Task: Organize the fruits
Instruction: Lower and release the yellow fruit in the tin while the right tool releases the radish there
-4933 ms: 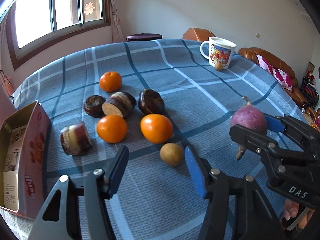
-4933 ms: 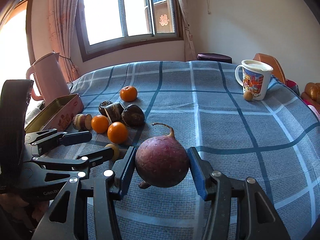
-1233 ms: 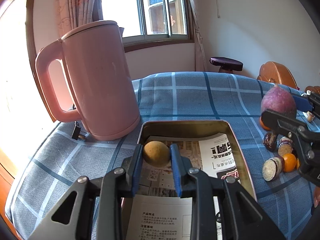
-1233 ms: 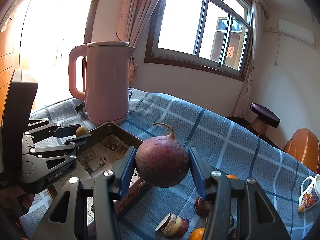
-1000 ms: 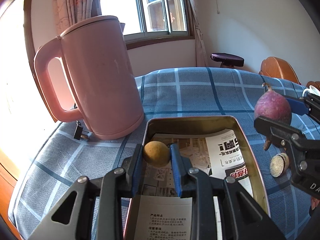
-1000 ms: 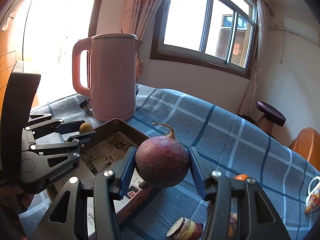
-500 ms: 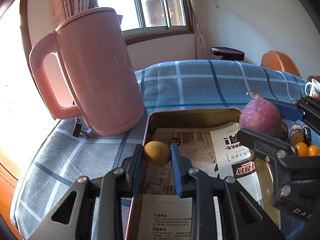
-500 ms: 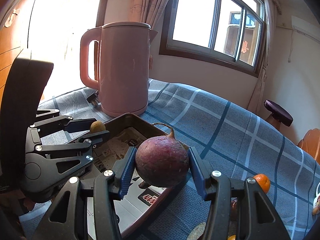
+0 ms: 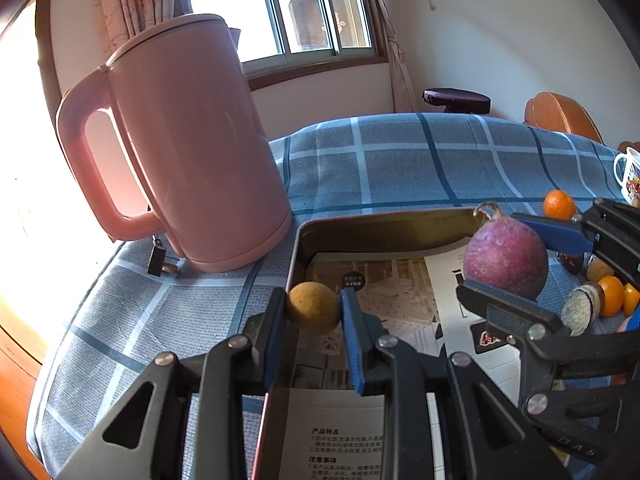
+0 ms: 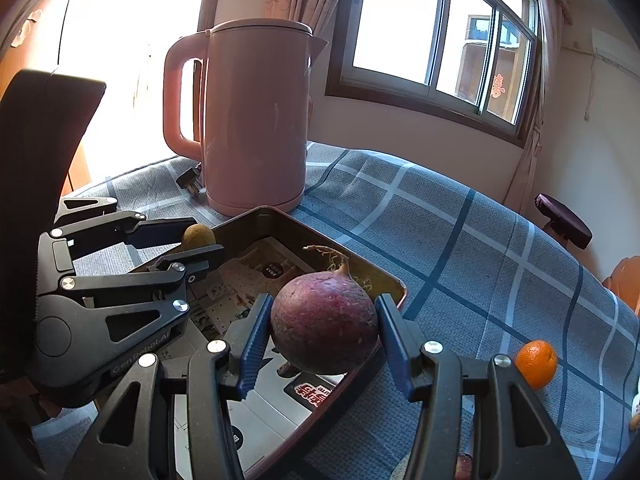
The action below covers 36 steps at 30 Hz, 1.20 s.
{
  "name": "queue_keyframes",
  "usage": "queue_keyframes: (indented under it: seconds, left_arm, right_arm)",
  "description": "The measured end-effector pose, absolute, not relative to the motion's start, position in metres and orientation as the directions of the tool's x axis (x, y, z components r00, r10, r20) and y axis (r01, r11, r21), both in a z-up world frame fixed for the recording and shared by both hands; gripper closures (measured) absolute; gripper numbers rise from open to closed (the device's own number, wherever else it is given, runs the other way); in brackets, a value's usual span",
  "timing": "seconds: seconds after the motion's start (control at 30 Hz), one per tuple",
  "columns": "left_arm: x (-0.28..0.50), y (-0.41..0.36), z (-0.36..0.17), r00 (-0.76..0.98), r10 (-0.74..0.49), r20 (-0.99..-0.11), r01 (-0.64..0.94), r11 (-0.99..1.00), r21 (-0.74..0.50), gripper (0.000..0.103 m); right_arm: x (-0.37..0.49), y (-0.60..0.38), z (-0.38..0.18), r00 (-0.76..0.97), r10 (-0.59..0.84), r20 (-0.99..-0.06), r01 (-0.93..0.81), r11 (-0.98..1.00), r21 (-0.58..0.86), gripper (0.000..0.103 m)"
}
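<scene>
At the far left, the tall pink plastic kettle (image 9: 188, 140) stands just beside the corner of the shallow gold-coloured metal tin (image 9: 384, 228), with its loose plug lying on the blue checked tablecloth of the table (image 9: 400, 168); a sideways swing of the left gripper (image 9: 314, 310) could knock it. That gripper is clamped on a small round tan fruit (image 9: 313, 308), held above the tin's left edge, so a release here could send the fruit onto the rim and off onto the cloth rather than inside. The tin is lined with loose printed paper leaflets (image 9: 384, 292), on which a round fruit may roll. Further right, the right gripper (image 10: 322, 334) grips a round purple radish with a wispy root (image 10: 324, 322) above the tin's right side; the two grippers hang near each other and could collide. A small orange tangerine (image 10: 536, 363) sits on the cloth well right of the tin.
</scene>
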State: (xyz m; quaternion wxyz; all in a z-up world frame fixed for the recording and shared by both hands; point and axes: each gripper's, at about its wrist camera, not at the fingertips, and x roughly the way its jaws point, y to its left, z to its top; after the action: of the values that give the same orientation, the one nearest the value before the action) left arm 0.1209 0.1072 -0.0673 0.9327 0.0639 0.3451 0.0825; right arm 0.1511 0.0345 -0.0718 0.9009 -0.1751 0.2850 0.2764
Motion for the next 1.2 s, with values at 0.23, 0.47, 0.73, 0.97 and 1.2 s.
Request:
queue_keyframes:
  seconds: [0.23,0.47,0.73,0.97,1.2]
  left_arm:
    - [0.121,0.102,-0.069,0.746,0.206,-0.633,-0.101,0.975,0.199,0.074]
    - [0.122,0.1,-0.07,0.744,0.218,-0.631,-0.098,0.971,0.22,0.074]
    - [0.121,0.1,-0.07,0.747,0.221,-0.627,-0.095,0.969,0.229,0.074]
    - [0.118,0.103,-0.067,0.75,0.208,-0.628,-0.106,0.975,0.197,0.066]
    - [0.106,0.105,-0.059,0.768,0.204,-0.607,-0.134,0.978,0.158,0.036]
  right_arm:
    - [0.151,0.036,-0.075,0.682,0.396,-0.615,-0.602,0.782,-0.163,0.049]
    - [0.152,0.037,-0.077,0.678,0.395,-0.62,-0.605,0.779,-0.165,0.049]
    - [0.152,0.04,-0.084,0.665,0.393,-0.636,-0.619,0.766,-0.175,0.048]
    - [0.148,0.034,-0.078,0.7,0.384,-0.603,-0.595,0.78,-0.194,0.042]
    - [0.141,0.017,-0.062,0.737,0.366,-0.568,-0.548,0.815,-0.187,0.033]
